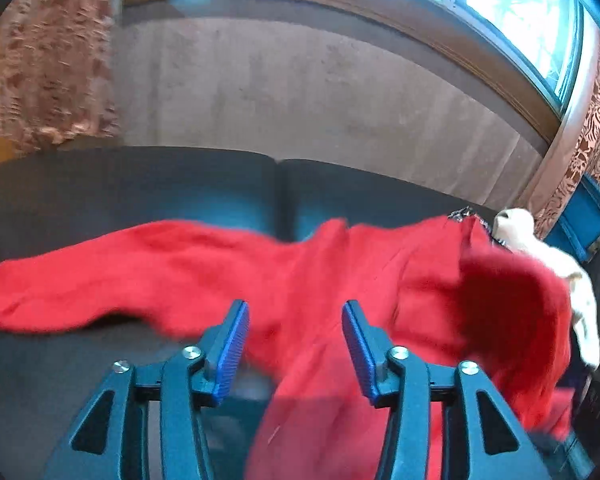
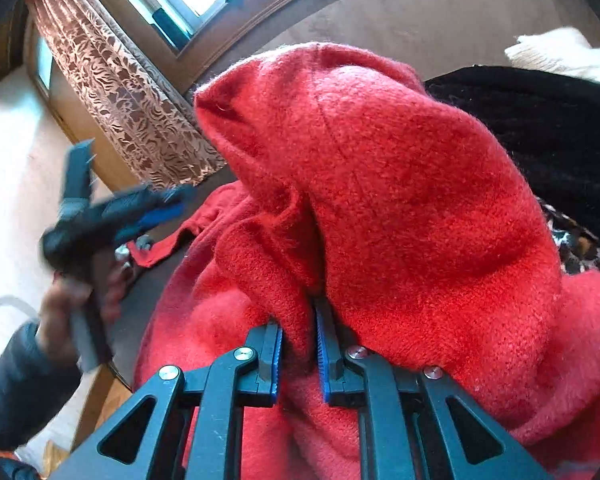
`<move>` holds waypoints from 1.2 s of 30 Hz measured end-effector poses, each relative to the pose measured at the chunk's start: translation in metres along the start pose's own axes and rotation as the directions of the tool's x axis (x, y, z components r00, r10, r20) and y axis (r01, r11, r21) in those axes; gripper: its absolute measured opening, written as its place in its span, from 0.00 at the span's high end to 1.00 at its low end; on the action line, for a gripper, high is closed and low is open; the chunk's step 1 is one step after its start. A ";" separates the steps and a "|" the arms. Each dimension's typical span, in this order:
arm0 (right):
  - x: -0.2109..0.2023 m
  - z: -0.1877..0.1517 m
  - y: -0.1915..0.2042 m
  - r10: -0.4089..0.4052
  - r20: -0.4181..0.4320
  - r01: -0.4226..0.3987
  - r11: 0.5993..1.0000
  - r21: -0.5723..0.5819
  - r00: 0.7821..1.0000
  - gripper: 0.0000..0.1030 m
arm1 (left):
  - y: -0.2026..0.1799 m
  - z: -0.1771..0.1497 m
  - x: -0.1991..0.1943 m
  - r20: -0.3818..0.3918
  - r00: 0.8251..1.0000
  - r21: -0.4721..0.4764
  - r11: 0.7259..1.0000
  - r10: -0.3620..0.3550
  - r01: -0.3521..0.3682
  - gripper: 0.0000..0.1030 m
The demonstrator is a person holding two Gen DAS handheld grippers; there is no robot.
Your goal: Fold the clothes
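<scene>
**On a dark sofa, a red knit caught mid-fold**

Across the dark grey sofa seat [image 1: 100, 200], one fuzzy red knitted sweater [image 1: 300, 280] lay partly spread, a long sleeve [image 1: 100, 264] stretched flat to the left while its right part stood bunched and lifted. The right gripper [image 2: 299, 340] had its blue-padded jaws nearly closed, pinching a fold of the red knit and holding it raised. The left gripper [image 1: 295, 320] hung just above the sweater's middle, jaws wide apart and holding nothing; in the right wrist view a person's hand [image 2: 66, 304] in a dark sleeve carried it, blurred.

Judging by the lie of the cloth, the fold was under way but far from finished: no neat stack or squared edges showed, and the sleeve and the body were yet to be brought together.

Counted: one red sweater, two grippers. To the right lay one black knitted garment [image 2: 540, 120], one cream-white fluffy item [image 2: 560, 52], and a leopard-print scrap [image 2: 576, 248] below the black one. A patterned lace curtain [image 2: 132, 112] hung by the window.
</scene>
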State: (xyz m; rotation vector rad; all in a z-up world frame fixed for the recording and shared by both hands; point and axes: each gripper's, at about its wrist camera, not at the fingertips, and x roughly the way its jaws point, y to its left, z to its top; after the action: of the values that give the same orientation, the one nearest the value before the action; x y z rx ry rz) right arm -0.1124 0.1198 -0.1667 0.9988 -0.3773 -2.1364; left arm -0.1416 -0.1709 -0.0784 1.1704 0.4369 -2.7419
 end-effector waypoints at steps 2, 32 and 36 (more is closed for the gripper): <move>0.003 -0.004 0.001 0.020 0.003 -0.020 1.000 0.006 1.000 0.87 | -0.012 0.014 0.028 -0.050 0.999 0.042 0.999 0.021 -0.019 0.44; 0.119 0.104 0.086 0.159 -0.069 -0.159 0.987 0.000 0.985 0.50 | 0.164 0.036 -0.055 0.063 0.908 -0.181 0.899 0.415 -0.398 0.81; 0.084 0.138 0.019 -0.179 0.097 0.181 0.984 -0.010 0.979 0.19 | 0.113 0.013 -0.054 0.079 0.940 -0.064 0.943 0.331 -0.327 0.78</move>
State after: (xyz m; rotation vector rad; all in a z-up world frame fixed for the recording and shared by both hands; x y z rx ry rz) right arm -0.2430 0.0397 -0.1118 0.9534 -0.3227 -2.3525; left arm -0.0872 -0.2821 -0.0544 1.0007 0.2677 -2.4665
